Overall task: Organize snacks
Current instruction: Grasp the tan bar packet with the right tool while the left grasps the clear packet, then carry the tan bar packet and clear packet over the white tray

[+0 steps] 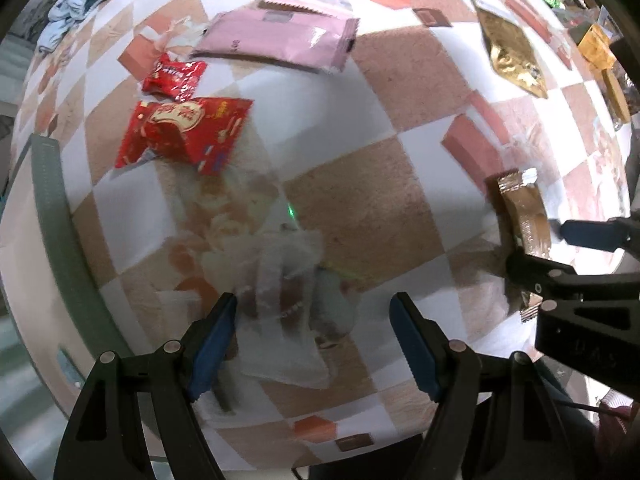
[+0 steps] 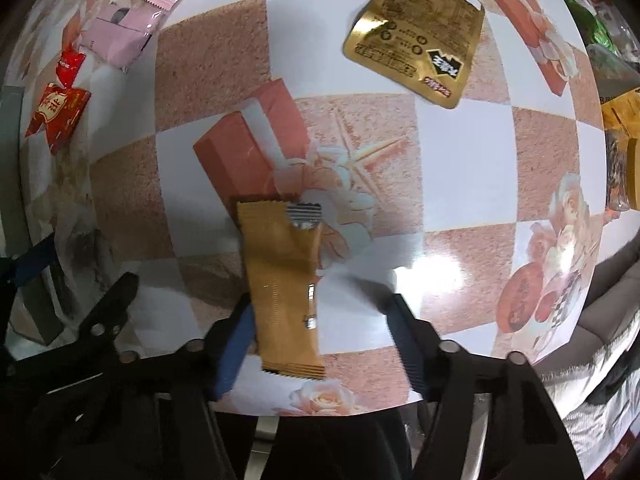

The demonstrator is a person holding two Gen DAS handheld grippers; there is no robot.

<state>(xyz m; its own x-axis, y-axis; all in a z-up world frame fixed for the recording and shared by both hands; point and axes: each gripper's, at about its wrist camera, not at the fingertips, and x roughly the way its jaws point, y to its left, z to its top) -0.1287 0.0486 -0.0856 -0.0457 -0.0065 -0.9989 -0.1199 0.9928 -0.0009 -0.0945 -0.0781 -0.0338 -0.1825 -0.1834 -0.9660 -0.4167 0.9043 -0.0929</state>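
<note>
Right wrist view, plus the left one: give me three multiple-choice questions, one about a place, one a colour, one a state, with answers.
1. Where is the orange-brown snack bar?
A. Between the right gripper fingers
B. Under the gold pouch
C. On the pink packet

2. What colour is the pouch near the table's far side?
A. Green
B. Gold
C. Blue

3. How stands the left gripper?
A. Shut on a red packet
B. Open
C. Out of view

Answers: A, the bar lies between the blue pads; B, its foil is gold; B, its pads are wide apart, gripping nothing.
</note>
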